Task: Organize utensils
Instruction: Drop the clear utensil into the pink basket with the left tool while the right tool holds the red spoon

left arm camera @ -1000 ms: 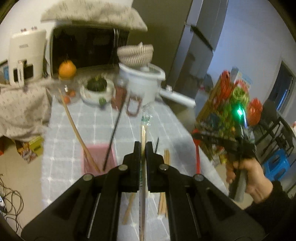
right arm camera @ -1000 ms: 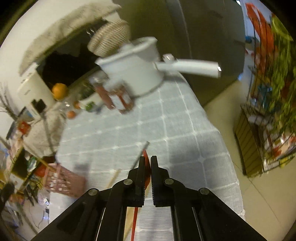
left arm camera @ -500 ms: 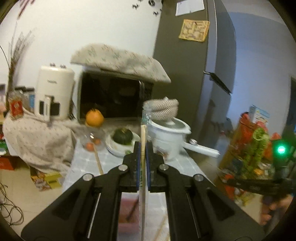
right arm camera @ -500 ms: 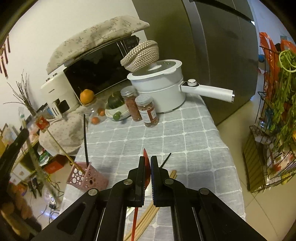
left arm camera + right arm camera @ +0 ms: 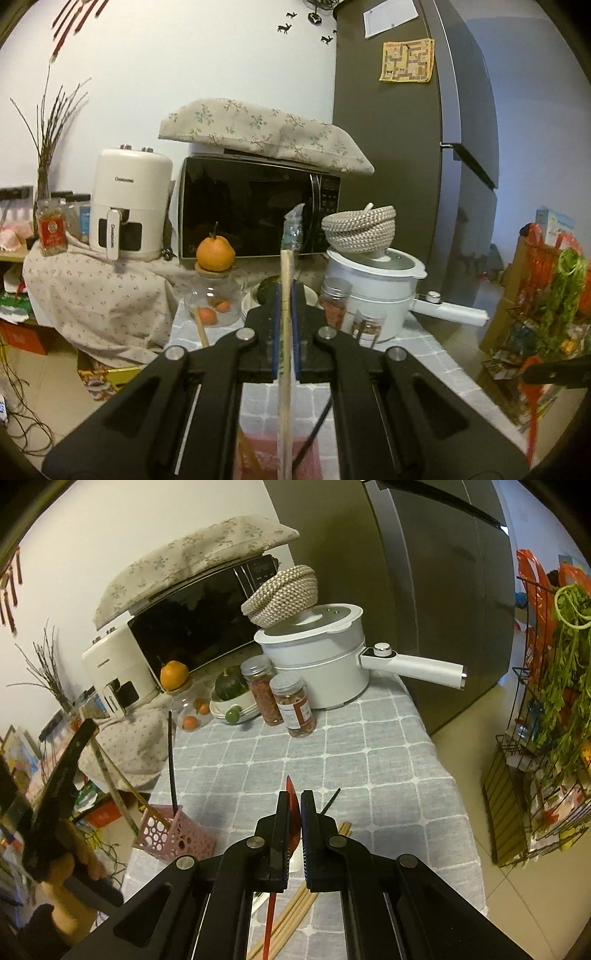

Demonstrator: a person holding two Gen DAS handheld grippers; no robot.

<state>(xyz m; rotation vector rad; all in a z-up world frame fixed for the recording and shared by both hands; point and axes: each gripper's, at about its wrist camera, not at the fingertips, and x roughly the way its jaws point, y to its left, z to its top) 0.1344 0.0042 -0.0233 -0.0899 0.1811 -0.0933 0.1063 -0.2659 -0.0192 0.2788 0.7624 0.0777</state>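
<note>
Left gripper (image 5: 284, 325): jaws nearly closed on a wrapped pair of wooden chopsticks (image 5: 285, 332), held upright, clear wrapper crumpled at the top end. Lower end hangs over the pink perforated basket (image 5: 275, 458), which shows at the bottom edge of the left wrist view; whether the tip is already inside the rim I cannot tell, the fingers hide it.

Right gripper (image 5: 294, 812): jaws pinched on a thin red utensil (image 5: 291, 814), probably a red chopstick or slim spatula, tip poking just past the fingertips, shaft running down under the gripper. Held above the grey checked tablecloth (image 5: 369, 768).

Basket from right wrist view (image 5: 173, 834): at the table's left edge, holding 1 black stick (image 5: 171, 760) and a long wooden piece. More bare wooden chopsticks (image 5: 295, 919) lie flat on the cloth under the right gripper.

Handling, judged: chopsticks are light, stiff and narrow; the plastic sleeve looks slippery, so a grip at mid-length on the wood-backed part seems safest. The basket looks light and may tip if a long utensil leans hard on its rim.
</note>
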